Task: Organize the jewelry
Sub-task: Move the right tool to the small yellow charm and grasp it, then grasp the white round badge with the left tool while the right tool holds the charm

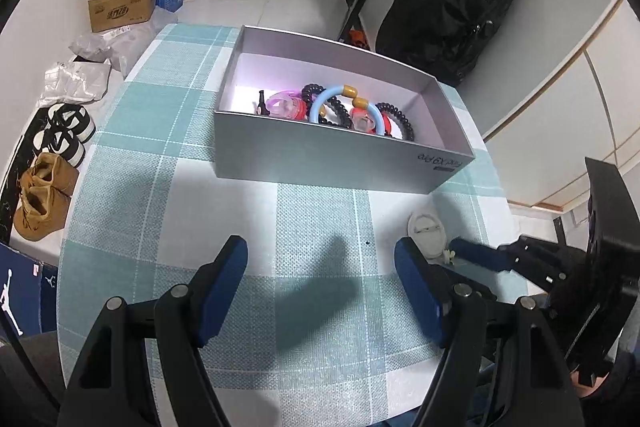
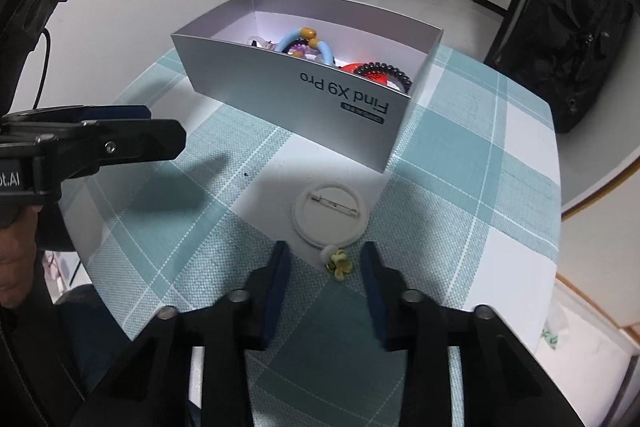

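Observation:
A silver box (image 1: 320, 155) (image 2: 304, 95) stands on the checked tablecloth and holds a blue ring with amber beads (image 1: 344, 99) (image 2: 316, 43), black coil hair ties (image 1: 396, 119) (image 2: 384, 69) and pink and red pieces (image 1: 286, 105). A white round pin badge (image 2: 330, 213) (image 1: 427, 231) lies face down in front of the box, with a small yellow flower piece (image 2: 340, 263) touching its near rim. My right gripper (image 2: 326, 263) is open, its fingers either side of the flower piece. My left gripper (image 1: 322, 263) is open and empty over bare cloth.
The table (image 2: 480, 163) has a rounded edge. On the floor to the left are shoes (image 1: 44, 195), plastic bags and cardboard boxes (image 1: 120, 3). A black backpack (image 1: 452, 15) leans on the wall behind the table.

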Motion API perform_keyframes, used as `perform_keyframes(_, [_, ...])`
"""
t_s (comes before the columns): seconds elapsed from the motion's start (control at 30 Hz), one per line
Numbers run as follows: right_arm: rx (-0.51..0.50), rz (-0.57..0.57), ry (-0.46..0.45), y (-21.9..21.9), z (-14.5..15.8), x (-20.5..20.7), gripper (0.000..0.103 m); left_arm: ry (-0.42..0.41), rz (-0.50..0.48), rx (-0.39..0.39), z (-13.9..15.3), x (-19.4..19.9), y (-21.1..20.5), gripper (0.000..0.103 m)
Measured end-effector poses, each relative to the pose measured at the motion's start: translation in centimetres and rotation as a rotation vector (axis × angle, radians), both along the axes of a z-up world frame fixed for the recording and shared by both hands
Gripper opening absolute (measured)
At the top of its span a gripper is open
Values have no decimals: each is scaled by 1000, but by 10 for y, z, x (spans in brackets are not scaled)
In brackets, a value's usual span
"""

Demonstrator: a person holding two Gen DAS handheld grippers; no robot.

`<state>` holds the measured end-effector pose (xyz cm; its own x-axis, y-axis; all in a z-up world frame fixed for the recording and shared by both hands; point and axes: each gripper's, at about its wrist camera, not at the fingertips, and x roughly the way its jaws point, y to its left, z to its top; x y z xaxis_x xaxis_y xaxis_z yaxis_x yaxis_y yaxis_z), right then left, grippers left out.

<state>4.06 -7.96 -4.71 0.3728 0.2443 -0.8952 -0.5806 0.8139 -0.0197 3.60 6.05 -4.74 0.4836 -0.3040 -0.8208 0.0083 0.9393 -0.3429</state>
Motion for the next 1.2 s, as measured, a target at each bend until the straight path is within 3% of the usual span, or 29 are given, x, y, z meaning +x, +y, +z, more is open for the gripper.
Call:
perform_keyframes(0.03, [-1,2,1,0,0,-1,15,-2,4,-3,0,0,1,72])
perform_keyframes(0.33, [79,-42,71,-8,1,10,13,15,7,-29,-2,2,3,72])
perform_keyframes(0.73, [152,-115,38,-29,24,16,13,37,-49,9,-5,7,-23,72])
perform_keyframes(0.83, [172,-169,29,-42,31,20,13,5,-63,33,0,6,-30,72])
perform_keyframes(0.93, [209,-231,33,-55,38,24,13,-18,-103,36,3,5,-38,72])
perform_keyframes(1.1, [270,-264,10,-73,55,24,13,15,-179,31,-8,10,-58,72])
perform_keyframes(1.2, [291,-268,3,-78,61,22,13,24,-239,90,-13,11,-76,72])
